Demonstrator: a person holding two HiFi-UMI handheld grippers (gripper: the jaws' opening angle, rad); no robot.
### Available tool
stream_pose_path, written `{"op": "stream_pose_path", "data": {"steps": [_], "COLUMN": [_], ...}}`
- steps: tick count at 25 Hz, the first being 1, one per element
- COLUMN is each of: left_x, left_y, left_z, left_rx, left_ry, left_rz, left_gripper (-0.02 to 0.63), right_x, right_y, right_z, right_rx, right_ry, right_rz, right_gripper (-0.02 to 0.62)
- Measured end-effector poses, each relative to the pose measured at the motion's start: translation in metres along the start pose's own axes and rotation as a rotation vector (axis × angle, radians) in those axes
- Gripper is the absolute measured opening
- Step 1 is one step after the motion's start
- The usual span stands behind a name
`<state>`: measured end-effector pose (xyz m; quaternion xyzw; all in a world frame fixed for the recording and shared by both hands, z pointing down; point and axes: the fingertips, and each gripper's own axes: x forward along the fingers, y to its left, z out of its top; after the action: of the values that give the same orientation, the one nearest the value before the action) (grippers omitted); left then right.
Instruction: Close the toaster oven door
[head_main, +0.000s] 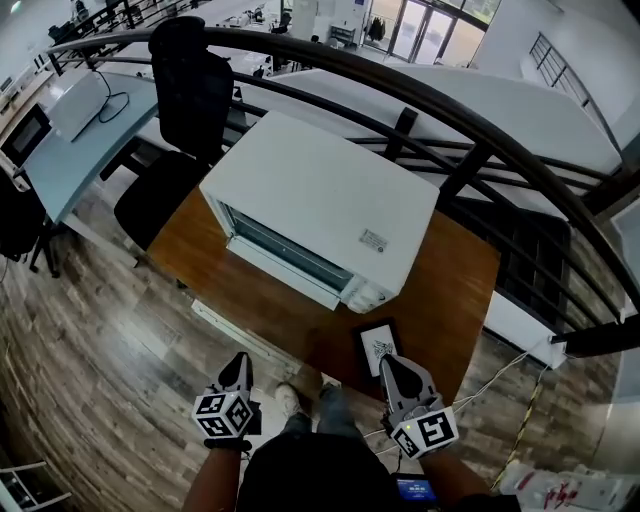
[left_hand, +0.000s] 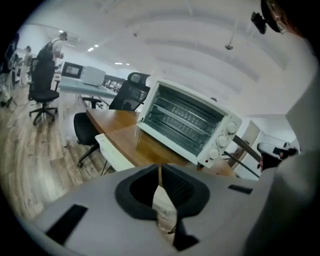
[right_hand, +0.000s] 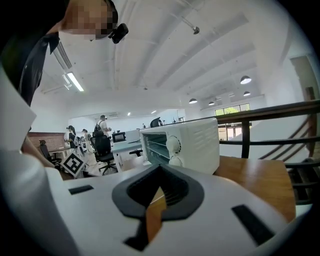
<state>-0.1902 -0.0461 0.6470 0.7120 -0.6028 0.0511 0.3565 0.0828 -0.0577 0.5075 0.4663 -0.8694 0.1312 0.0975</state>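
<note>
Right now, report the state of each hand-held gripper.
Left hand-held gripper: closed, holding nothing.
Right hand-held gripper: closed, holding nothing.

Bright, even daylight fills the head view, coming from the tall glass doors (head_main: 420, 30) at the top; the white box-shaped metal toaster oven (head_main: 330, 190) is evenly lit. Fisheye distortion bows the dark metal railing (head_main: 440, 108). Both gripper views have black vignetted corners and a blurred near foreground; round ceiling lamps (right_hand: 245, 80) glow at upper right.
</note>
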Motion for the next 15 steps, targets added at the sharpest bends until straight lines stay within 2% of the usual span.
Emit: {"op": "stream_pose_path", "data": {"steps": [3,4,5,8,11,15], "left_x": [0.014,0.019,0.024,0.033,0.041,0.054], "left_y": [0.004,0.007,0.009,0.013,0.02,0.021], "left_z": [-0.016,-0.02,-0.024,-0.038,-0.052,-0.067], "left_rx": [-0.115,-0.149,-0.172,-0.207,-0.277,-0.333], "left_ry": [0.036,0.05,0.063,0.089,0.108,0.139], "left_rz": [0.011,0.015,0.022,0.054,0.077,0.061], "left_gripper": [0.02,0.046,0.107,0.127,0.157,0.188], "right_x": [0.006,0.01,0.014,0.017,0.018,0.018], "right_y": [-0.001,0.0,0.002,0.007,0.009,0.011], "right_z": [-0.007,-0.009,-0.011,-0.019,-0.025,-0.031], "right_rx": [0.011,0.014,0.013,-0.002,-0.002,-0.009], "right_ry": [0.029,0.036,0.044,0.072,0.095,0.122], "right_rz": [0.022,0.032,0.043,0.079,0.103,0.121], "right_gripper": [-0.003,-0.003,-0.003,-0.003,-0.003,-0.003]}}
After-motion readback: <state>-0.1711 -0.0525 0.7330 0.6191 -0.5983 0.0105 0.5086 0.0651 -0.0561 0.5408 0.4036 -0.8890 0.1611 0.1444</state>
